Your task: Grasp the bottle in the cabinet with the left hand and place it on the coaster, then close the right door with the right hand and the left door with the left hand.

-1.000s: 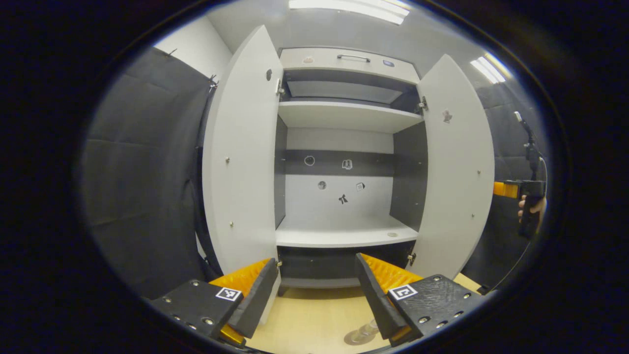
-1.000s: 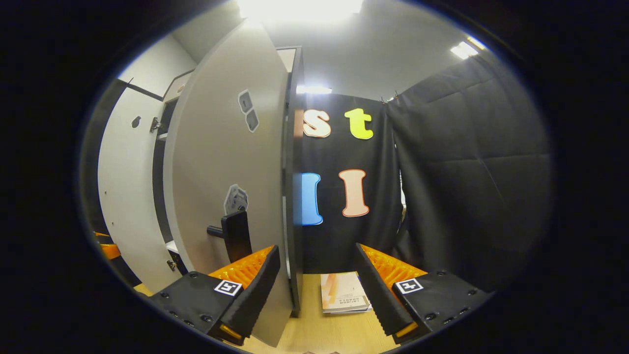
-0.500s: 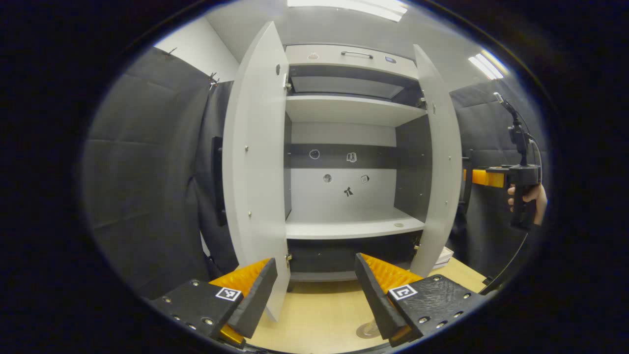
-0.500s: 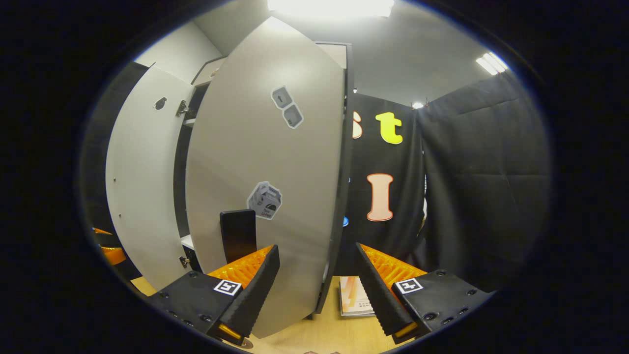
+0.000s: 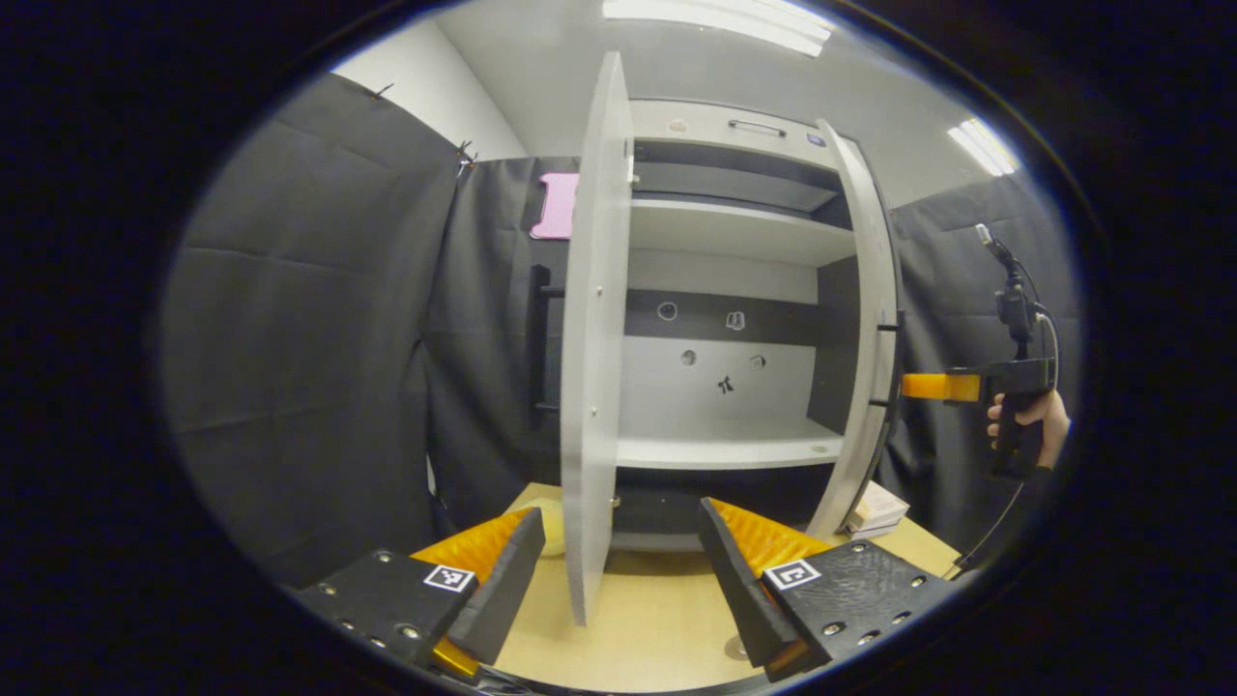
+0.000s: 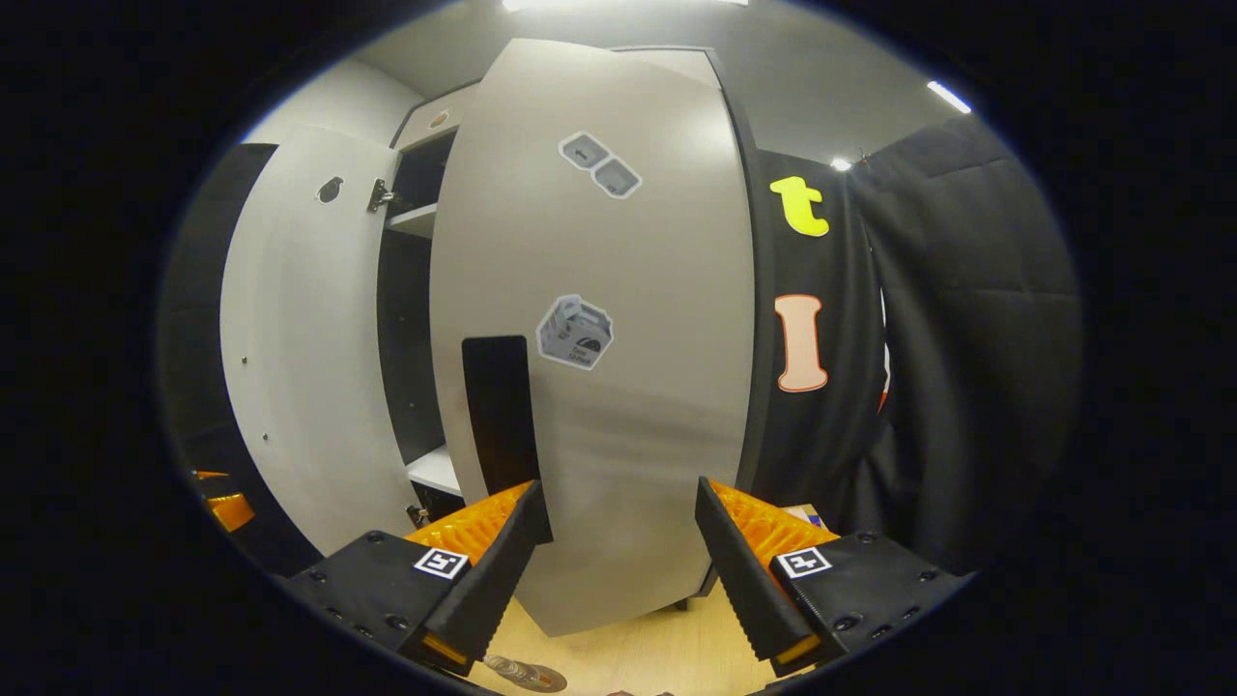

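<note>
The white cabinet (image 5: 720, 232) stands on the wooden table with bare shelves. In the left gripper view its left door (image 5: 588, 387) stands edge-on, lined up between the fingers of my open left gripper (image 5: 618, 590). The right door (image 5: 867, 329) is swung most of the way in. A hand holds the right gripper (image 5: 942, 387) just outside it. In the right gripper view the right door's front (image 6: 618, 406) with its black handle (image 6: 498, 425) is close ahead of my open right gripper (image 6: 618, 580). A clear round piece, perhaps the bottle (image 6: 527, 674), peeks in at the bottom edge.
Stacked books (image 5: 875, 507) lie on the table (image 5: 657, 619) to the right of the cabinet. A pale round object (image 5: 551, 522) sits behind the left door. Black cloth walls close in on both sides. The left door's inner face (image 6: 290, 338) is open at the left of the right gripper view.
The right door has swung inward, from wide open to nearly closed, with the right gripper following it. The left gripper has shifted left, so the left door now shows edge-on.
</note>
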`<state>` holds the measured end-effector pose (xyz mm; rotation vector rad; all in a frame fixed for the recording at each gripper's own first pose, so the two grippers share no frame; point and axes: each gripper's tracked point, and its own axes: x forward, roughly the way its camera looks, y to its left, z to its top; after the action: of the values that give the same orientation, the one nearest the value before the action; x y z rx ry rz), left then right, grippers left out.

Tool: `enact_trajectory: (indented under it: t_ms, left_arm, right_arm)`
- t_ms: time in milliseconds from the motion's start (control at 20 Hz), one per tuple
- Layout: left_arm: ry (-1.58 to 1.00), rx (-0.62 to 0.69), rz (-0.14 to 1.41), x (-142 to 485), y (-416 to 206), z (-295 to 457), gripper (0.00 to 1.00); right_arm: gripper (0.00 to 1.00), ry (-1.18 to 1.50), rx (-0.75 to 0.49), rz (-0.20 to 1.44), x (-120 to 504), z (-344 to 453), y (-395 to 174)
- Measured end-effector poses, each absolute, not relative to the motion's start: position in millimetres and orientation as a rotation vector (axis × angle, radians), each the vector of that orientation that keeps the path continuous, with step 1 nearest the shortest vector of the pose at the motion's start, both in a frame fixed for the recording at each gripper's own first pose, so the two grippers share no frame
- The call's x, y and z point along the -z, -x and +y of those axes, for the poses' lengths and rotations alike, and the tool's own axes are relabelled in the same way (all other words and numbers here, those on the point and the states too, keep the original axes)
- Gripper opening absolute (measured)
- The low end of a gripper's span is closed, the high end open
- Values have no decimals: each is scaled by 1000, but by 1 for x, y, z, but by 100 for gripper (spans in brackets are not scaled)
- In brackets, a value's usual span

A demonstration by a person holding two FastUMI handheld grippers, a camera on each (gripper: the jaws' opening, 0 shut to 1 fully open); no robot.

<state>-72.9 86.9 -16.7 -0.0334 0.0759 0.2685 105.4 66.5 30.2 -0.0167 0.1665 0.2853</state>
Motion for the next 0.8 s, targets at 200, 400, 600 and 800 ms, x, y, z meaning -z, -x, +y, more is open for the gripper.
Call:
enact_trajectory:
  t_ms: [200,400,600,800]
  left_arm:
    - [26,-314,55,10,90,134,93]
    - [39,-304,43,-4,90,178,94]
    - [43,-280,9,-21,74,214,93]
    - [-21,-208,-5,-43,48,231,93]
  right_arm:
    - [99,9,-273,174,-25,73,-104]
    - [100,19,-255,173,-19,79,-100]
    - [100,20,-229,177,-10,82,-92]
    - [96,0,-190,179,1,79,-81]
